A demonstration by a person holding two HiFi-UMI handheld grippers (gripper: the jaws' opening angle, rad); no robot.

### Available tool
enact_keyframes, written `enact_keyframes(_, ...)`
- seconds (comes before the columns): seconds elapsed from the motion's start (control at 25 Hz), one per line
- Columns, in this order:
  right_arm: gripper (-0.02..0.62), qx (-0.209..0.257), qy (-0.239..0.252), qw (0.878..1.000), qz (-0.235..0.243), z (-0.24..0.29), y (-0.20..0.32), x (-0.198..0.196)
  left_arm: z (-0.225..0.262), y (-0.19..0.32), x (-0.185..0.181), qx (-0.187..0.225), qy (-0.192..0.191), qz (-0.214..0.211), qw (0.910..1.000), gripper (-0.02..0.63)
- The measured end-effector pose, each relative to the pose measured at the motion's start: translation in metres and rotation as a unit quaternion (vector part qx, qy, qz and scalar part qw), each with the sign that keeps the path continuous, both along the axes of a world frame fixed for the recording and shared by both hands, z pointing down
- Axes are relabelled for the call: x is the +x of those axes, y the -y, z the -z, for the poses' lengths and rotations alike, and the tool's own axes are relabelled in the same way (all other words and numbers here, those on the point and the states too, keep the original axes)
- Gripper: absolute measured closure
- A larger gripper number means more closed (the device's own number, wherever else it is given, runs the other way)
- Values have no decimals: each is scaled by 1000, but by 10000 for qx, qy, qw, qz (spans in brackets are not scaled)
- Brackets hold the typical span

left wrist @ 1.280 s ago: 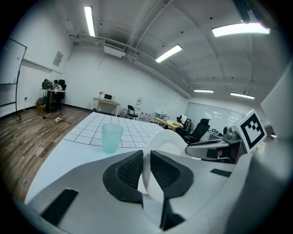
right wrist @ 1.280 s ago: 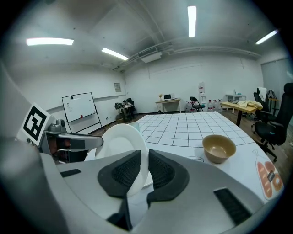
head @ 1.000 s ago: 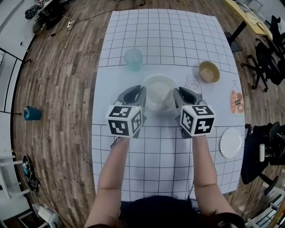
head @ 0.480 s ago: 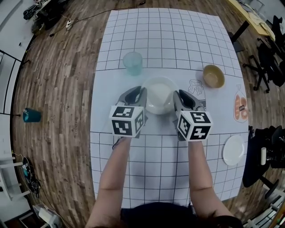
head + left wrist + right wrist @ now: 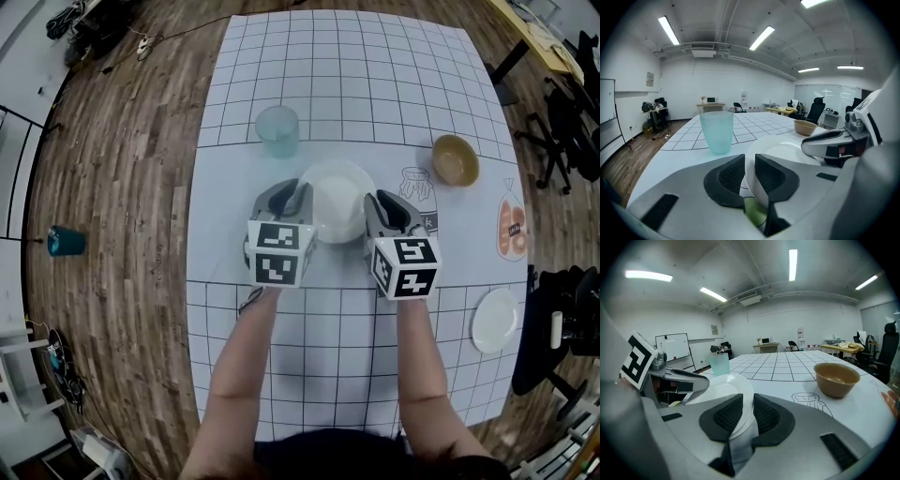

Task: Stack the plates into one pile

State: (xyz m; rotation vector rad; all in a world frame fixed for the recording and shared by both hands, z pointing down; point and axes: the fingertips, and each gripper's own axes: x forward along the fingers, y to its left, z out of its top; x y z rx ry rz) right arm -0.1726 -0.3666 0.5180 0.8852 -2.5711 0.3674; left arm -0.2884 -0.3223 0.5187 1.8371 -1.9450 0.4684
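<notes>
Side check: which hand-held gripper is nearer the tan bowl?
Right. Right hand-held gripper: on the white plate's rim facing the tan bowl. Left hand-held gripper: on the far rim. Both jaws were just opening.

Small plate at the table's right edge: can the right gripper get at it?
Probably not yet: the right gripper has the big plate between its jaws, just opening. Bare table leads to the small plate.

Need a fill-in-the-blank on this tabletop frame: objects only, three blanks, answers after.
1. The translucent teal cup stands ____ on the gridded white mat.
2. Inside, the tan round bowl is ____.
3. Apart from the white round plate at mid-table, a second white plate lies near the table's ____ edge in the head view.
Missing words: upright; empty; right.
</notes>
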Motion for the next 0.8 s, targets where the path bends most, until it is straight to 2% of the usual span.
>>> enact_keyframes(0.2,508,374,-334,9987,72,-3,-1,-4,-11,1,0,-226,423,-90,9988,532)
enact_keyframes(0.24,524,463,-403,9981,65,-3,-2,-4,-13,1,0,-248,504,-104,9984,532)
enact_keyframes(0.36,531,608,-497,9969,26,-2,-1,-4,-15,0,0,-246,715,-119,9971,558)
enact_keyframes(0.8,517,762,-545,9956,-61,20,-5,6,8,-15,-3,19,662,73,9978,558)
